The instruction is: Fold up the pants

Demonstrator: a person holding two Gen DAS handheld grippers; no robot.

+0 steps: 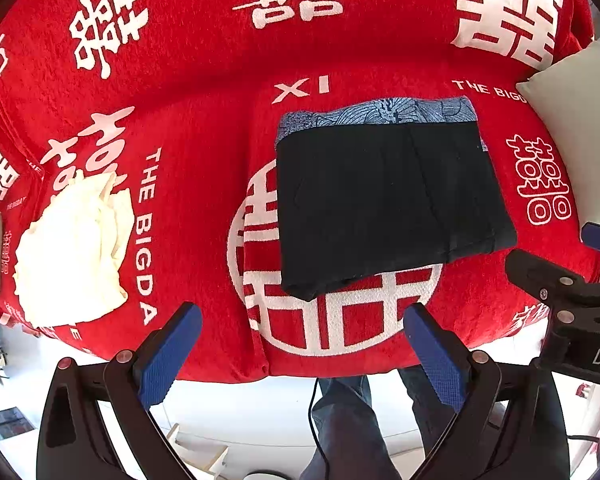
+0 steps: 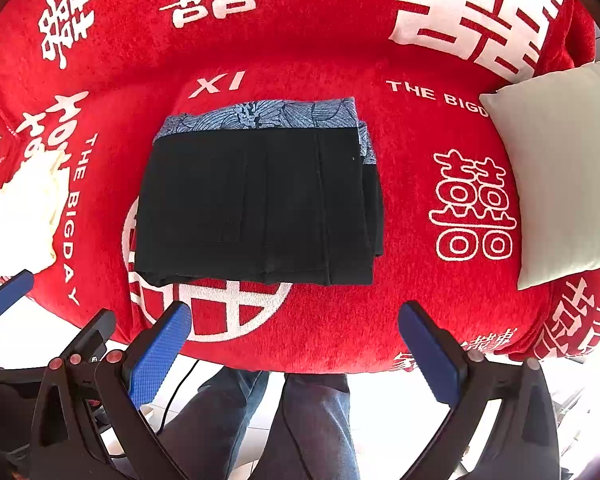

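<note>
both our tongs, left point(image 1: 302, 344) and right point(image 2: 294, 340), hang wide and empty at the sofa point(image 2: 340, 320) edge. beyond them the pants point(image 2: 256, 204) lie folded on the seat; we judge folding done, with only smoothing left.

home living room, by look of it: sofa point(image 2: 340, 60) under red cover with white double-happiness characters, pale cushion point(image 2: 560, 168) at armrest, crumpled white cloth point(image 1: 76, 252) on seat, folded dark pants point(image 2: 260, 200) mid-seat, light tiled floor point(image 2: 380, 408) below.
</note>
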